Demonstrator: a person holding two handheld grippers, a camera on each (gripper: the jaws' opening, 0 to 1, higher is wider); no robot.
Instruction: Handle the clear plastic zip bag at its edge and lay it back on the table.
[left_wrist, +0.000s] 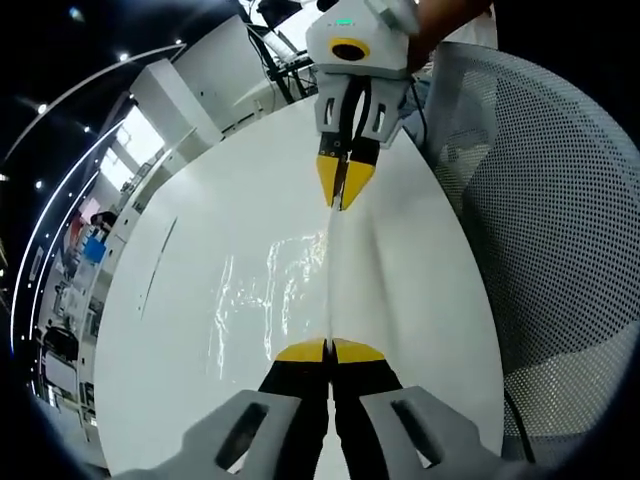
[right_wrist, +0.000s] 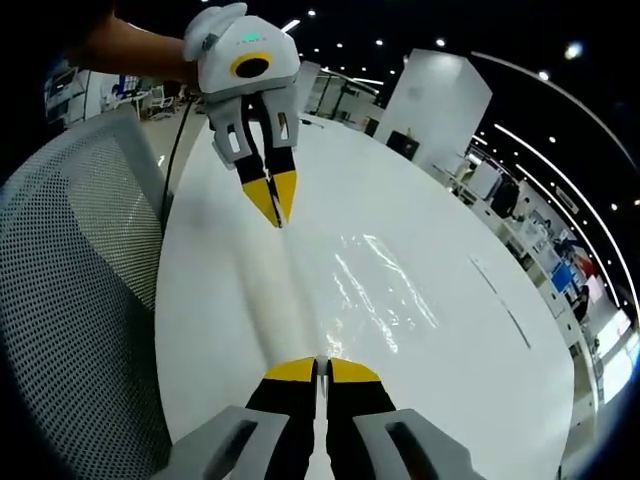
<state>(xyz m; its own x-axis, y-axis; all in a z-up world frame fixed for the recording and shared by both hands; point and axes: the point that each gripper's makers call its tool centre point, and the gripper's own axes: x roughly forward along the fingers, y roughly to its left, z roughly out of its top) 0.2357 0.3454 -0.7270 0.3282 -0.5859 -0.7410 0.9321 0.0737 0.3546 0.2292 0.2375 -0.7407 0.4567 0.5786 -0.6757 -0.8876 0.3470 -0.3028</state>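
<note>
Stretching over the white table (left_wrist: 420, 300), beside a mesh chair (left_wrist: 560, 200), the clear bag (left_wrist: 300, 280) hangs taut between your two claws, so you have the edge-handling step in hand and, by my reading, only the laying down is left. Your left claw (left_wrist: 330, 350) is pinched tight on the near end of the bag's edge, straight ahead of its tips. Your right claw (right_wrist: 322, 368) faces it head-on, pinched shut on the opposite end, level with the other.
</note>
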